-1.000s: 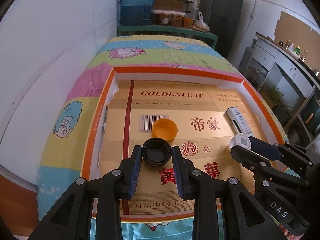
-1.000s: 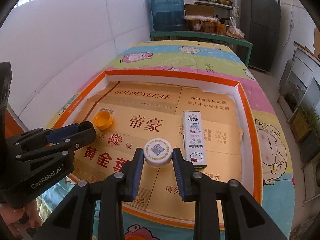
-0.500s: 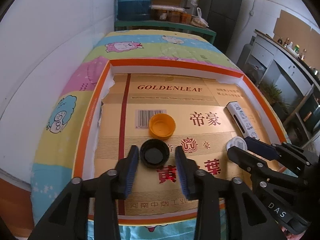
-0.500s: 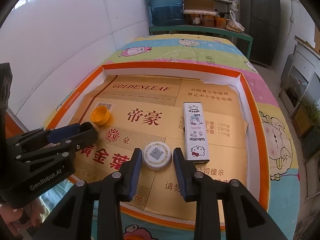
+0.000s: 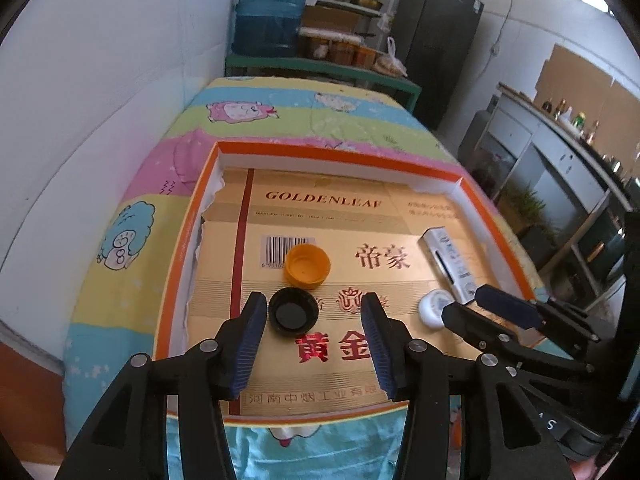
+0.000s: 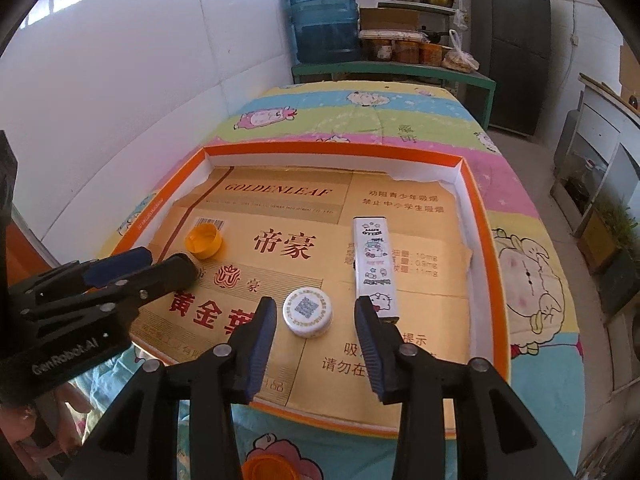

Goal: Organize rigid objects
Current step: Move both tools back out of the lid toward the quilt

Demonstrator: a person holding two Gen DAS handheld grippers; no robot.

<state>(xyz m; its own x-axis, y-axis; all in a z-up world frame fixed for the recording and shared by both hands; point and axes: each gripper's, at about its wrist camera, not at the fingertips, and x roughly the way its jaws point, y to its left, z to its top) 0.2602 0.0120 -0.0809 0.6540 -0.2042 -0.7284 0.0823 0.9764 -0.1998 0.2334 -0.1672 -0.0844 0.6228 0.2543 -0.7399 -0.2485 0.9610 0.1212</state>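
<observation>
Black cap (image 5: 293,311) between spread fingers (image 5: 253,334), untouched

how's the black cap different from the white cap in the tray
The black cap lies open side up, showing its hollow inside; the white cap lies closed side up, with a QR code printed on top. The black cap sits between the left claw's open jaws, the white cap between the right claw's. Both are round, rest on the gold cardboard, and neither is gripped.

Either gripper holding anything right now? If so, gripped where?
Nothing held. The left gripper has just been opening; the black cap lies loose between its jaws. The right gripper likewise, around the white cap.
</observation>
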